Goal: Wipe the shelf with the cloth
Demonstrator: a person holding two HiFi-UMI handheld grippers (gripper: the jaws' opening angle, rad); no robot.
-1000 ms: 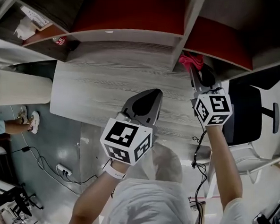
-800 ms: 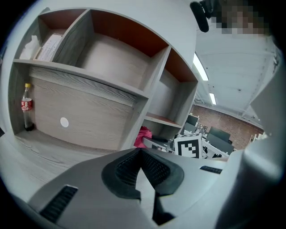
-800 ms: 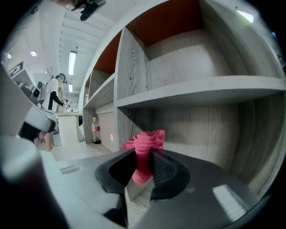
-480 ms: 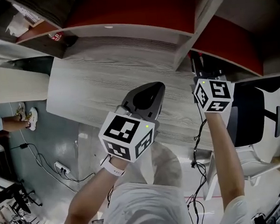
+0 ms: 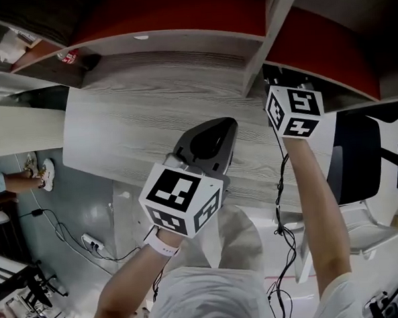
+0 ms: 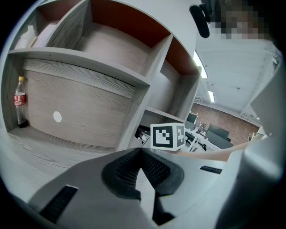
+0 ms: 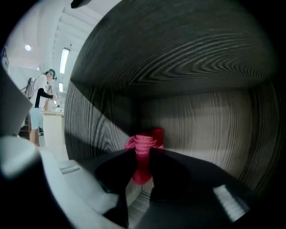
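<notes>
Cloth (image 7: 144, 139), pink and bunched, is pinched between the jaws of the right gripper (image 7: 143, 152). Both dark pads are clenched on it. A ruffled fold stands out just past the tips and a rounded tail hangs behind them, towards the camera. These jaws reach into a dark wood-grain compartment of the shelf (image 7: 196, 112): its back wall lies straight ahead of them, its ceiling above, a side wall to their left. Whether the cloth touches the back wall or the floor of the compartment cannot be told. Far off to the left of the jaws, outside the shelf, a person (image 7: 38, 105) stands at a counter.

The left gripper (image 6: 140, 152) has its jaws closed tip to tip with nothing between them. It hangs over the pale wood-grain desk (image 5: 136, 118), well apart from the cloth. Just ahead of its tips and slightly to the right shows the right gripper's marker cube (image 6: 167, 135), at the mouth of the lower shelf compartment. Far to the left of the tips a bottle (image 6: 18, 100) with a red label stands upright on the desk against the back panel. A small white disc (image 6: 57, 117) is on that panel.

In the head view, a dark chair (image 5: 360, 155) stands to the right of the right arm.
</notes>
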